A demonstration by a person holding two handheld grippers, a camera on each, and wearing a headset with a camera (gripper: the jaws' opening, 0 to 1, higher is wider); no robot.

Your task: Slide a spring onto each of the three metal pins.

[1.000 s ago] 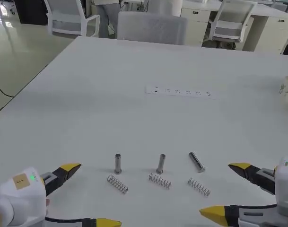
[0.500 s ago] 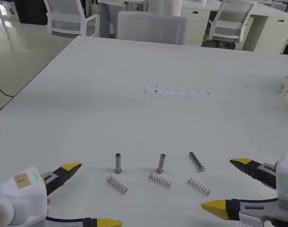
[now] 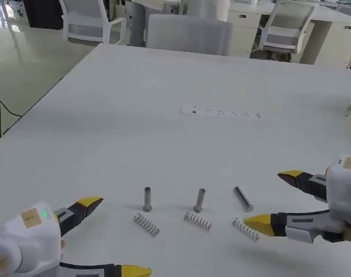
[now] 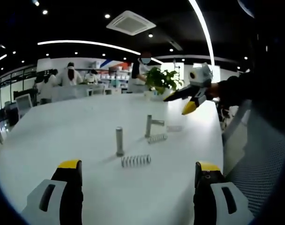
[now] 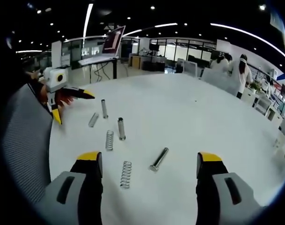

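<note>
Lower left of the head view, left gripper: jaws wide apart, empty, hovering over the table short of the parts.
Lower right, right gripper: jaws apart, empty; its lower tip is just beside the right spring, and contact cannot be told.
Spring row, lower centre: left spring, middle spring and the right spring all lie loose on the table, each just in front of a pin.
Pin row, just above: left pin and middle pin stand upright; right pin lies on its side. All 3 are bare.
Mid-frame, farther back: power strip, well apart from the work.
Done: 0 of 3 springs fitted.
Left: all 3 pairs; nothing is grasped yet. The right pair looks likeliest to go first, and its fallen pin probably needs holding or righting.
</note>
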